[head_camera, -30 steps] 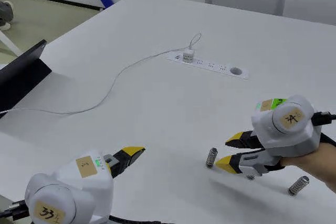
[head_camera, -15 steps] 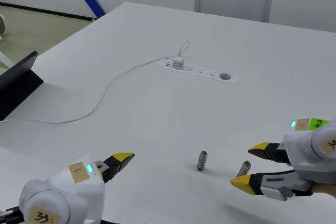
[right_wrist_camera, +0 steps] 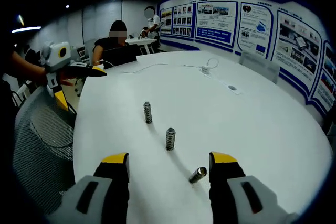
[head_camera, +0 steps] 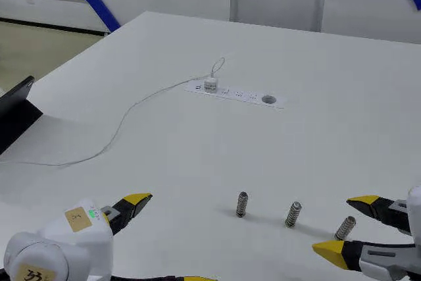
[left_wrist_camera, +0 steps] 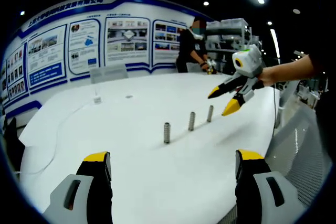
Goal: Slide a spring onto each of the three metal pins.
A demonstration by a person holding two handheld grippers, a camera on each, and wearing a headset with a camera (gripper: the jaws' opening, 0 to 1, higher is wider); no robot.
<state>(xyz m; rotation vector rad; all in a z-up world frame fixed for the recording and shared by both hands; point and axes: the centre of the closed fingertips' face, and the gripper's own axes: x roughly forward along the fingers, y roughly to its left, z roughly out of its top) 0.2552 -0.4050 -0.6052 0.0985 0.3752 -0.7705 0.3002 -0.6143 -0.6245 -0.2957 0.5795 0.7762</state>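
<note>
Three metal springs stand in a row on the white table (head_camera: 197,156): a left spring (head_camera: 242,204), a middle spring (head_camera: 293,214) and a leaning right spring (head_camera: 343,229). No bare pins show. My right gripper (head_camera: 346,223) is open at the lower right, its yellow tips on either side of the leaning spring (right_wrist_camera: 198,174), which lies just ahead of the jaws. My left gripper (head_camera: 164,238) is open at the lower left, well short of the row (left_wrist_camera: 167,132), with nothing between its jaws. The right gripper (left_wrist_camera: 221,101) hovers beyond the springs in the left gripper view.
A white power strip (head_camera: 233,93) with a plugged charger and a long cable (head_camera: 125,120) lies mid-table. A dark screen (head_camera: 13,120) sits at the left edge, a grey chair (head_camera: 276,4) at the far side. A person sits in the background (right_wrist_camera: 118,38).
My right gripper has drawn back to the right, away from the middle spring, and now brackets the leaning one. The head camera has tilted up and shifted. The left gripper stays open and low.
</note>
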